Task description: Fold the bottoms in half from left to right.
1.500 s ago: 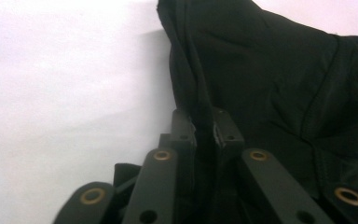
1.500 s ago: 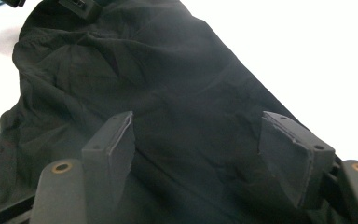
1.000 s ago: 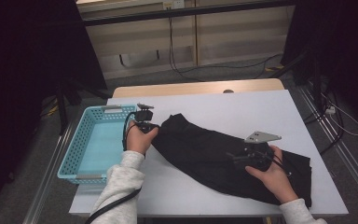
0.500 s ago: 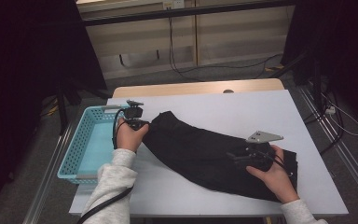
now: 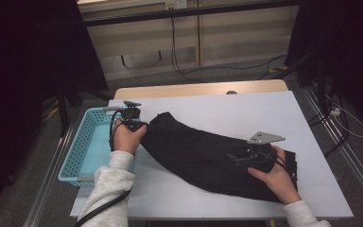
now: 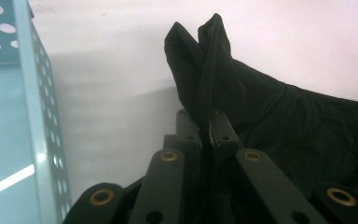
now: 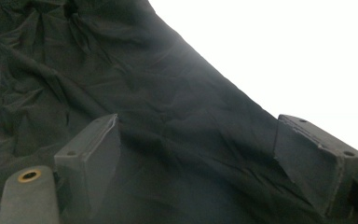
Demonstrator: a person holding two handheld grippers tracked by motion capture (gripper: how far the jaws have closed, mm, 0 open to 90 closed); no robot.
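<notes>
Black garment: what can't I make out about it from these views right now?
- Black garment, high view: the right gripper and hand cover its right end.
- Left gripper view: the shut jaws hide the pinched edge; the frame's right edge cuts the cloth.
- Right gripper view: the frame crops the cloth; what kind of garment it is stays unclear.

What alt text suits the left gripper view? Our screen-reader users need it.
The left gripper is shut on a fold of black cloth that lies on a white table. A blue basket stands at the left edge.
</notes>
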